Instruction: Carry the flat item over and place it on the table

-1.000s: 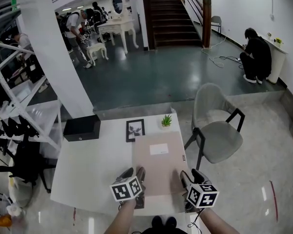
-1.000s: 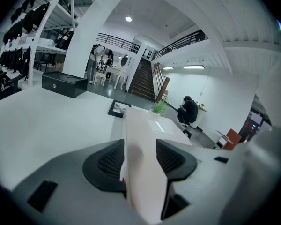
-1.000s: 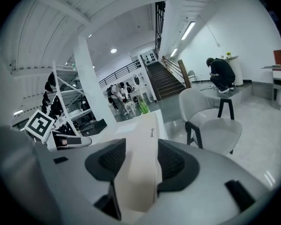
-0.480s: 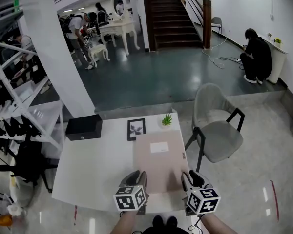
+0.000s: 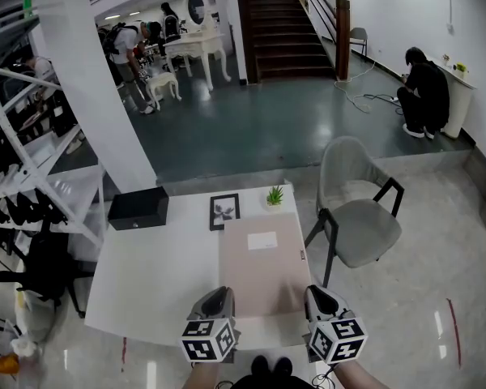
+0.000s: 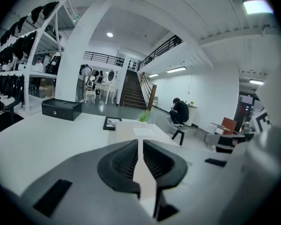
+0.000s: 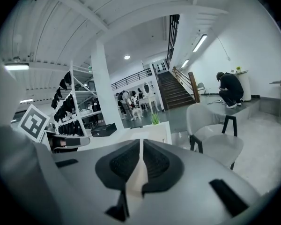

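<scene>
- My left tongs (image 5: 215, 300) have just been closing and now pinch the flat item (image 5: 259, 266) at its edge farthest from the potted plant (image 5: 274, 196).
- My right tongs (image 5: 317, 297) have just closed on that same edge and grip it tight.
- The flat item lies along the white worktop (image 5: 154, 266), its far edge just short of the plant.
- A picture frame (image 5: 224, 211) lies just left of the plant.

Near edge of the board (image 5: 263, 270) hidden under the left gripper (image 5: 214, 302) and right gripper (image 5: 320, 300) at lower centre of the head view; print on its label (image 5: 262, 240) too small to read.
</scene>
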A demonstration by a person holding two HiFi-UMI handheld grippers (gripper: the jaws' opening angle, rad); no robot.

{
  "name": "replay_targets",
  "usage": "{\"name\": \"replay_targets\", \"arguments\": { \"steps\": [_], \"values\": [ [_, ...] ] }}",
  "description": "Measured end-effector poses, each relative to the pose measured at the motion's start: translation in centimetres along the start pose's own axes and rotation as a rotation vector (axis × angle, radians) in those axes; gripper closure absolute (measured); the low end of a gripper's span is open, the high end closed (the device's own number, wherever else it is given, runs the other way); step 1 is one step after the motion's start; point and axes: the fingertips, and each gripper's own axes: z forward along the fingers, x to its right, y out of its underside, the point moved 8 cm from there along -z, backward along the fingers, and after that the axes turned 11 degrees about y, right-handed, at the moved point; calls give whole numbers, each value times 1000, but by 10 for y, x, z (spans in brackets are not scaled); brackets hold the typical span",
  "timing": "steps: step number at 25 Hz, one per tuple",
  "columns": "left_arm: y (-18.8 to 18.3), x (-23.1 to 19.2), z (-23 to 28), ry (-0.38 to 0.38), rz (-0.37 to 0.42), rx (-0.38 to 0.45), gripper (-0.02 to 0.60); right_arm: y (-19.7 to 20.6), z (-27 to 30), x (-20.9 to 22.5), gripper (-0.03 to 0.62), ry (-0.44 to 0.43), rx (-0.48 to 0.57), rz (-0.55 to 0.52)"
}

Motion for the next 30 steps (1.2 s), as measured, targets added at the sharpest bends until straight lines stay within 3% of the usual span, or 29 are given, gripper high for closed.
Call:
{"name": "replay_targets", "arguments": {
  "steps": [14,20,30],
  "values": [
    [10,4,-25,-6,-3,15,551,9,-18,-12,594,-33,-26,-23],
    [16,9,-26,-5,52,-16,551,8,-22,-14,594,-46,-19,-75],
    [9,7,-23,4,36,9,551,9,-20,-14,594,-34,-19,-90]
  ]
}}
